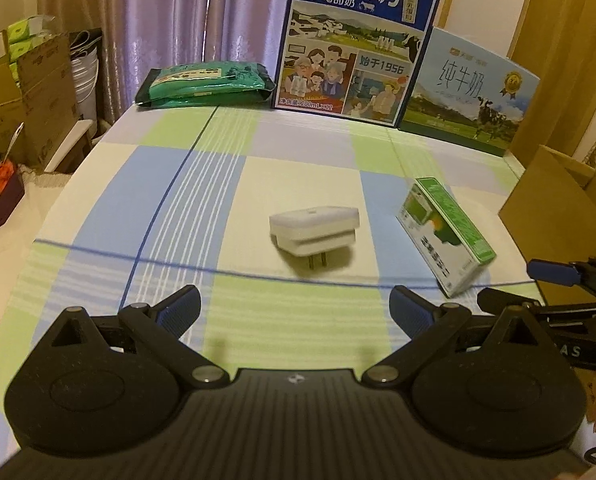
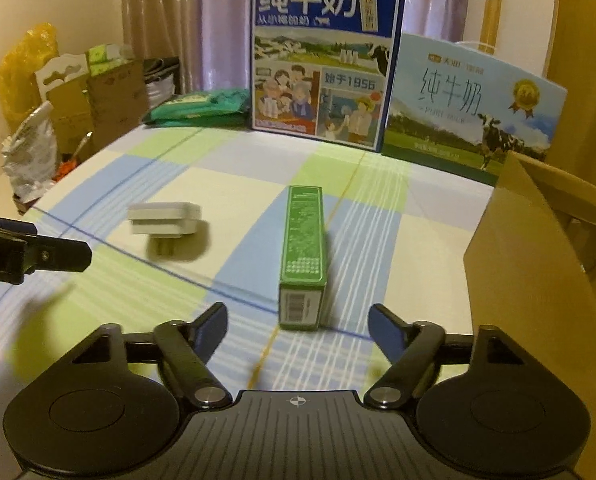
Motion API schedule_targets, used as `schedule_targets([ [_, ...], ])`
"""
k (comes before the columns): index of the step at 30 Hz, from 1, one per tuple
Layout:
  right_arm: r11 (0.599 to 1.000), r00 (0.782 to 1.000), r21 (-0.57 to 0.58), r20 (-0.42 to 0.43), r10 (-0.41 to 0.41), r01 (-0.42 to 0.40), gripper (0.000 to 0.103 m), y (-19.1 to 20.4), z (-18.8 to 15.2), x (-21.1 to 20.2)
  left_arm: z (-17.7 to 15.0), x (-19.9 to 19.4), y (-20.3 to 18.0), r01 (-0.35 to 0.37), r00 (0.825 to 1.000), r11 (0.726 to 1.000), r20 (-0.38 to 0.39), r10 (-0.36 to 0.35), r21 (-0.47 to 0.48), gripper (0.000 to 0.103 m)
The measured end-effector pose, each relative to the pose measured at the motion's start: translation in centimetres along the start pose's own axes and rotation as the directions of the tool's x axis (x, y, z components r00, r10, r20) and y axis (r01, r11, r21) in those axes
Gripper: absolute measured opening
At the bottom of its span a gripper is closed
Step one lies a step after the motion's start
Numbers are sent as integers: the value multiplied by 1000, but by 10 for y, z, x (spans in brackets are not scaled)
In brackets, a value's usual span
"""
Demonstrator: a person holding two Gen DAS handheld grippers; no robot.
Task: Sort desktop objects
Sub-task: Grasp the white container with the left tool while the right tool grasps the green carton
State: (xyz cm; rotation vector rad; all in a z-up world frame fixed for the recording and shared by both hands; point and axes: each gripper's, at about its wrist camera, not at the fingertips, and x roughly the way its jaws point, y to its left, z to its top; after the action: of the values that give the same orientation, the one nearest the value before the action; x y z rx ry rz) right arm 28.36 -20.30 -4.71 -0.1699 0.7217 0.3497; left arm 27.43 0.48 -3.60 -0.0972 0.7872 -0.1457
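Approaching stage: both grippers, left (image 1: 294,304) and right (image 2: 298,322), jaws spread and empty, carton (image 2: 303,256) at right's 12 o'clock, plug (image 1: 314,232) at left's 12; next, close on each.

open left tool (image 1: 294,310), white plug (image 1: 314,232), green carton (image 1: 446,236)

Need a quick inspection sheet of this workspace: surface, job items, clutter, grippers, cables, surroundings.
Surface: checked tablecloth, flat.
Job's things: white plug adapter, prongs toward the camera; green carton lying on its side; cardboard box at right edge.
Clutter: green packet, two milk cases at the back.
Grippers: left gripper open, empty; right gripper open, lined up with carton.
Cables: nothing seen.
Surroundings: curtain, boxes and bags on the left.
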Motion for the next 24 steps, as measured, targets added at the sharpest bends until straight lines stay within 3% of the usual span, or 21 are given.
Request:
schedule_targets([
  [12, 1000, 1000, 5, -13, -5, 5, 43, -5, 6, 44, 15, 63, -13, 7, 999, 1000, 40, -8, 27, 99],
  [14, 1000, 1000, -14, -16, -13, 13, 34, -4, 4, 48, 17, 71, -14, 7, 999, 1000, 53, -7, 12, 99],
  [17, 1000, 1000, -19, -16, -13, 13, 29, -3, -1, 51, 20, 81, -17, -27, 997, 1000, 72, 28, -5, 98],
  [20, 1000, 1000, -22, -12, -13, 13, 27, -3, -3, 53, 25, 89, -17, -39, 996, 999, 79, 41, -32, 93],
  [24, 1000, 1000, -11, -13, -13, 13, 26, -1, -4, 51, 28, 96, -19, -60, 996, 998, 69, 61, -14, 72],
])
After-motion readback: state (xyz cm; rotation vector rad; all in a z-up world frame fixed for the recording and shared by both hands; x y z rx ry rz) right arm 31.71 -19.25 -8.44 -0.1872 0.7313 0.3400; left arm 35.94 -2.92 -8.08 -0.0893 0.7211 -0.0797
